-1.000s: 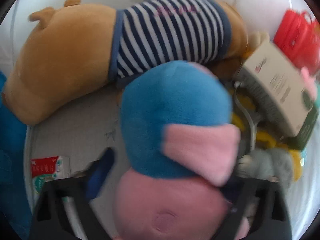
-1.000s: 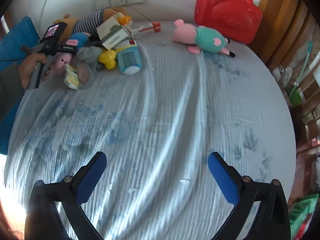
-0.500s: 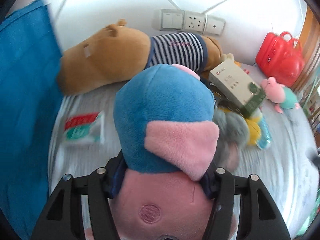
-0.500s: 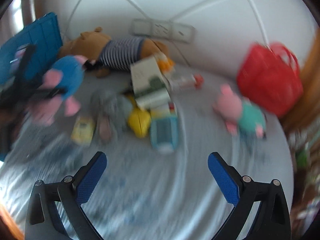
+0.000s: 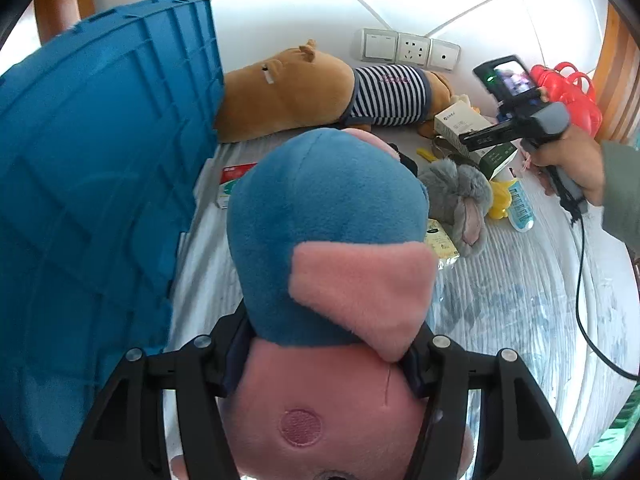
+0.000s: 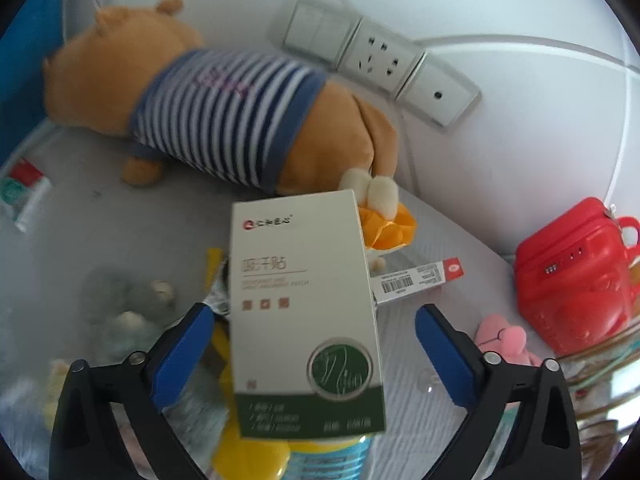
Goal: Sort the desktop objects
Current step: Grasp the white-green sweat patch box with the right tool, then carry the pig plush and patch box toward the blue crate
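Left wrist view: the left gripper (image 5: 328,354) is clamped on a pink-and-blue plush toy (image 5: 328,236), pads pressed into its soft neck, the toy's body blocking much of the frame. A blue crate (image 5: 100,152) stands just beside it on the left, a likely drop point, though its opening is not seen. Because the grip is on compressible stuffing with most of the bulk hanging forward, the toy could sag or slip out if swung sharply, and its body could be caught on the crate wall. The right gripper is seen held by a hand (image 5: 572,164) over the clutter near a grey plush (image 5: 460,196). Right wrist view: the right gripper (image 6: 316,356) has its jaws apart and closing, with a white-and-green box (image 6: 304,312) between them, not yet touched by either pad. The box lies tilted on a heap of other items, so it could be pushed askew or tipped if one pad meets it first. A yellow item (image 6: 248,456) beneath and a barcoded tube (image 6: 416,280) just beside could be nudged or pinched along with it. The frame is blurred, so contact is hard to judge.
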